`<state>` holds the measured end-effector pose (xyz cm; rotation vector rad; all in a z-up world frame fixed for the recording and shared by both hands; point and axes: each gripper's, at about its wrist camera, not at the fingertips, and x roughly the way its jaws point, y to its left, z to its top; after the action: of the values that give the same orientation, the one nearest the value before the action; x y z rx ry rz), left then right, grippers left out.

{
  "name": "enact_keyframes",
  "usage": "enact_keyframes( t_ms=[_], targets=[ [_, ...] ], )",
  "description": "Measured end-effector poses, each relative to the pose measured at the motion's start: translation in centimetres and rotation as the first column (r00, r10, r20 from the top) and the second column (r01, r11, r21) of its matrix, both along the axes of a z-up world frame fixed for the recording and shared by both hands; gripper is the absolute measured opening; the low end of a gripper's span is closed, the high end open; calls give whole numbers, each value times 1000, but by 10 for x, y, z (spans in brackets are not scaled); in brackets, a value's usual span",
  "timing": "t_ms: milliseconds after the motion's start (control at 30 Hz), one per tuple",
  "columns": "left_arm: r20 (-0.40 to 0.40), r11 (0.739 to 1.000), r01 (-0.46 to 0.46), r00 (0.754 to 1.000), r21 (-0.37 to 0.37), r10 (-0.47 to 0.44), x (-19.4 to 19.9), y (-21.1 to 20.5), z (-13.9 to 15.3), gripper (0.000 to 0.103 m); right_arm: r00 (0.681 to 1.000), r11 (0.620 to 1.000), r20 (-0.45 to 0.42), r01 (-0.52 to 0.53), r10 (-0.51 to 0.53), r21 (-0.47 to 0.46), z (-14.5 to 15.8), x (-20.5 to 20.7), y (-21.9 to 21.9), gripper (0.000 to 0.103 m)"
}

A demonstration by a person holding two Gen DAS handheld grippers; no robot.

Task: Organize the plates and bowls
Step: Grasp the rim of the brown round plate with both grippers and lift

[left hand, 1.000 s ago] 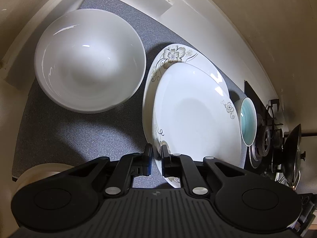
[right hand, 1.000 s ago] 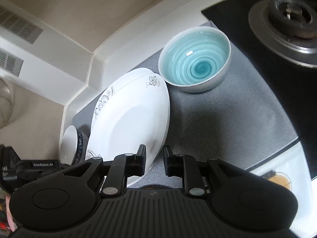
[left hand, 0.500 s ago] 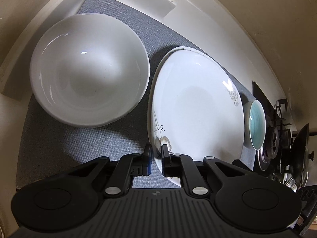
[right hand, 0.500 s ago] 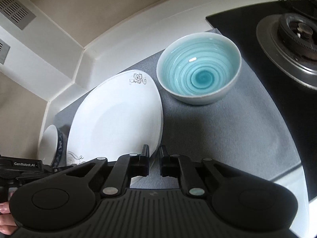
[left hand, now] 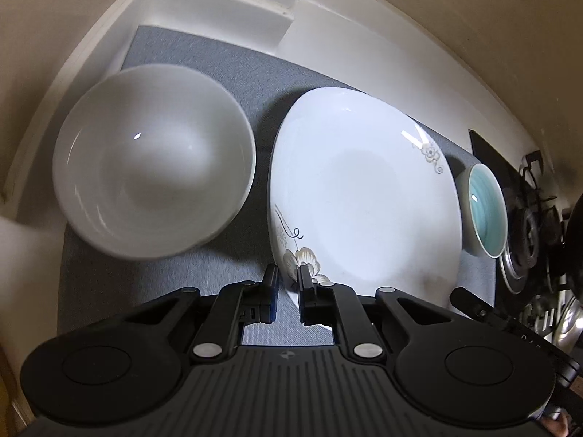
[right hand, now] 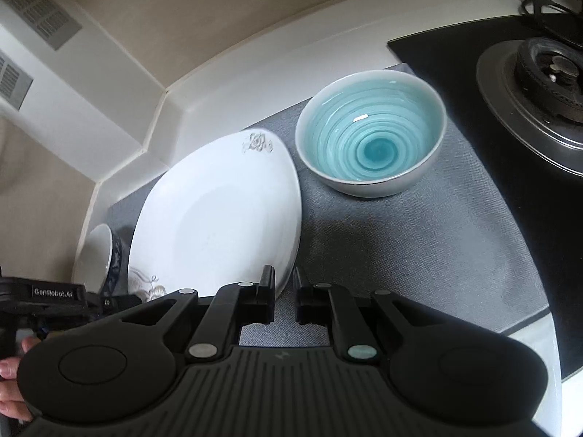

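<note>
Left wrist view: left gripper (left hand: 288,273) pinches the floral plate's (left hand: 364,196) near rim; large white bowl (left hand: 153,189) ahead-left on grey mat (left hand: 218,69) | Right wrist view: right gripper (right hand: 284,284) pinches the same plate's opposite rim; teal bowl (right hand: 371,142) ahead-right, stove burner (right hand: 546,73) beyond; a hand (right hand: 11,375) at far left

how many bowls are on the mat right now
2: a large white bowl left of the floral plate, and a teal bowl right of it near the stove. None look hidden.
</note>
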<state>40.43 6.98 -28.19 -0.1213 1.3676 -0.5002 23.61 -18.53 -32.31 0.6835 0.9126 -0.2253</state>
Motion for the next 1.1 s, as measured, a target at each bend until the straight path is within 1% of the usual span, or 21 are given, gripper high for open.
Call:
enact_keyframes(
  t_ms=[100, 167, 233, 267, 300, 333, 367, 400, 433, 467, 533, 600, 667, 767, 800, 900, 933, 1000, 1033, 1067, 1100],
  targets=[
    [-15, 1000, -11, 1000, -2, 11, 6, 2, -2, 11, 1000, 1000, 1, -2, 2, 5, -4, 3, 1, 11],
    [-20, 1000, -7, 1000, 4, 7, 5, 3, 0, 11, 1000, 1000, -3, 1, -1, 8, -2, 1, 3, 12],
    [-29, 1000, 10, 1000, 25, -10, -2, 5, 6, 11, 1000, 1000, 7, -24, 24, -1, 4, -8, 8, 13],
    [-24, 999, 25, 999, 39, -24, -8, 5, 11, 11, 999, 999, 9, -45, 45, -23, 9, -15, 12, 14],
    [-10, 998, 42, 999, 43, -41, -17, 5, 15, 11, 997, 996, 9, -73, 74, -55, 13, -24, 16, 22],
    [-1, 996, 78, 997, 51, -78, -28, 2, 18, 11, 994, 990, 6, -108, 109, -96, 16, -34, 22, 30],
    [0, 990, 128, 992, 63, -128, -40, -3, 19, 11, 990, 982, -3, -137, 138, -131, 17, -45, 26, 31],
    [-1, 981, 177, 984, 74, -177, -51, -6, 19, 14, 988, 976, -20, -155, 154, -152, 16, -56, 29, 31],
    [-9, 971, 220, 975, 90, -220, -63, -12, 18, 19, 987, 976, -38, -161, 157, -148, 12, -67, 31, 31],
    [-19, 961, 258, 966, 101, -258, -73, -17, 16, 24, 988, 980, -45, -154, 150, -124, 9, -76, 31, 31],
    [-25, 942, 316, 949, 110, -315, -88, -25, 10, 43, 992, 991, -41, -119, 117, -54, 0, -94, 29, 31],
    [-30, 930, 338, 941, 141, -337, -98, -29, 4, 52, 993, 994, -43, -107, 106, -17, -7, -104, 29, 31],
    [-61, 921, 352, 936, 168, -346, -103, -33, -4, 52, 991, 992, -52, -121, 120, -21, -10, -110, 32, 31],
    [-112, 899, 393, 919, 194, -378, -110, -42, -16, 52, 986, 986, -48, -159, 157, -45, -12, -112, 42, 31],
    [-109, 892, 403, 915, 205, -389, -112, -43, -18, 52, 986, 985, -48, -164, 162, -48, -13, -113, 45, 31],
    [-85, 863, 433, 901, 260, -426, -119, -51, -23, 46, 982, 982, -56, -185, 183, -46, -21, -115, 54, 31],
    [-62, 854, 442, 894, 273, -443, -123, -53, -22, 41, 979, 978, -66, -199, 195, -56, -23, -116, 57, 28],
    [-38, 834, 471, 876, 288, -481, -131, -57, -21, 39, 974, 972, -85, -218, 210, -90, -26, -115, 60, 23],
    [-32, 828, 476, 872, 298, -489, -133, -57, -21, 38, 974, 970, -84, -218, 210, -104, -26, -119, 61, 20],
    [-33, 825, 478, 870, 303, -492, -134, -57, -20, 36, 975, 970, -82, -216, 207, -108, -26, -119, 60, 18],
    [-36, 824, 479, 870, 304, -492, -134, -58, -20, 31, 977, 972, -83, -207, 198, -114, -26, -121, 58, 15]
  ],
)
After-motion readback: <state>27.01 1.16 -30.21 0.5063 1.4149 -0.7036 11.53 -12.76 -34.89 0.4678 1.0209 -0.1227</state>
